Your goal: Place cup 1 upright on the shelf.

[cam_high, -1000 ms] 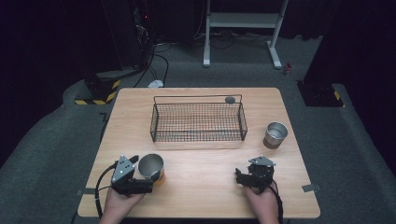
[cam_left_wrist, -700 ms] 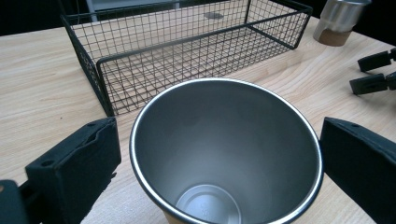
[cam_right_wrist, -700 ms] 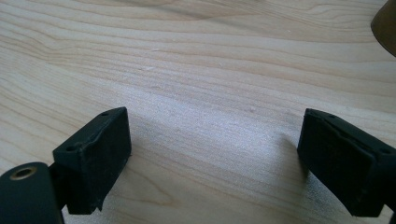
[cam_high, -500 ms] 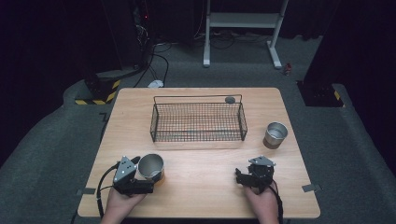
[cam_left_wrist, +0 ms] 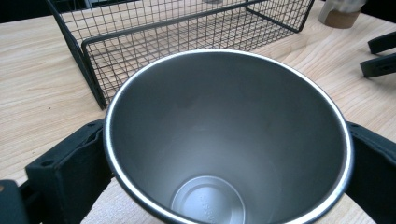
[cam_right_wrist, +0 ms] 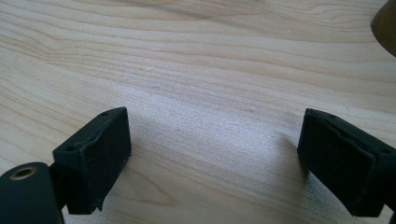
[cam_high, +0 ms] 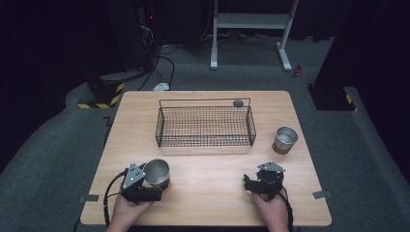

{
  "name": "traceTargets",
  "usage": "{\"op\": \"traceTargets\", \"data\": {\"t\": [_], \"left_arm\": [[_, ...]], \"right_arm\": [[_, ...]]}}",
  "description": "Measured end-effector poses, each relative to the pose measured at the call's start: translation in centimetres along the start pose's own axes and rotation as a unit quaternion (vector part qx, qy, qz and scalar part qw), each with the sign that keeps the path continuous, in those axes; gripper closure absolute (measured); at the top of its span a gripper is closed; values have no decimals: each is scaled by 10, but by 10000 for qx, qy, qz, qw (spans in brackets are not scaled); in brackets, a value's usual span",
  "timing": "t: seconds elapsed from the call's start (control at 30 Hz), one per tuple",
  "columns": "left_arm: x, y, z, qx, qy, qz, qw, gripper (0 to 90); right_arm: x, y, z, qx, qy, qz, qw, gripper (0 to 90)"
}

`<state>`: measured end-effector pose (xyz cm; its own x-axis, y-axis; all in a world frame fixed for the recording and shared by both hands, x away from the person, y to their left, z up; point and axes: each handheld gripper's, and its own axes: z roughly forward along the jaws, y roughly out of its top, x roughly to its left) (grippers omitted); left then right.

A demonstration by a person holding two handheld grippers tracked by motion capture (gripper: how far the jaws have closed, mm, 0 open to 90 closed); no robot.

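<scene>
With jaws clamped on both sides of steel cup [cam_left_wrist: 224, 140], left gripper [cam_high: 145, 181] at grasp step. Next, likely: lift, carry forward to wire basket [cam_high: 205, 126] just ahead. Right gripper [cam_right_wrist: 215, 163] wide open, holding nothing, resting over bare table [cam_right_wrist: 196, 56].

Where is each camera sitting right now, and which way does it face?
High view: above the near edge, looking forward and down on the table; both hands show, the left gripper around a steel cup.
Left gripper view: rides the left gripper, looking into that steel cup toward the wire basket; its jaws flank the cup.
Right gripper view: rides the right gripper, facing bare tabletop between its open jaws.
Shared: high and left gripper views both show cup and basket.
</scene>
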<state>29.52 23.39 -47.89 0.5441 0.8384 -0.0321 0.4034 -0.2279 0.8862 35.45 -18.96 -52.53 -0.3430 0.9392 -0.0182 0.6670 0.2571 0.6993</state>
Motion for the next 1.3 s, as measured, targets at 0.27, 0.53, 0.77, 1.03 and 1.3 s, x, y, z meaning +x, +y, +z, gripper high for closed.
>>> {"op": "traceTargets", "data": {"t": [0.27, 0.53, 0.77, 1.03, 1.3], "left_arm": [[0, -1, 3, 20, 0, -2, 10000, 6], [-1, 0, 4, 1, 17, 36, 10000, 8], [-1, 1, 1, -89, 35, 33, 9999, 32], [0, 1, 0, -120, -2, 94, 9999, 83], [0, 1, -1, -158, 39, 73, 9998, 88]], "right_arm": [[0, 0, 0, 0, 1, -1, 10000, 94], [0, 0, 0, 0, 1, 0, 10000, 94], [0, 0, 0, 0, 1, 0, 10000, 94], [0, 0, 0, 1, 0, 0, 10000, 94], [0, 0, 0, 1, 0, 0, 10000, 94]]}}
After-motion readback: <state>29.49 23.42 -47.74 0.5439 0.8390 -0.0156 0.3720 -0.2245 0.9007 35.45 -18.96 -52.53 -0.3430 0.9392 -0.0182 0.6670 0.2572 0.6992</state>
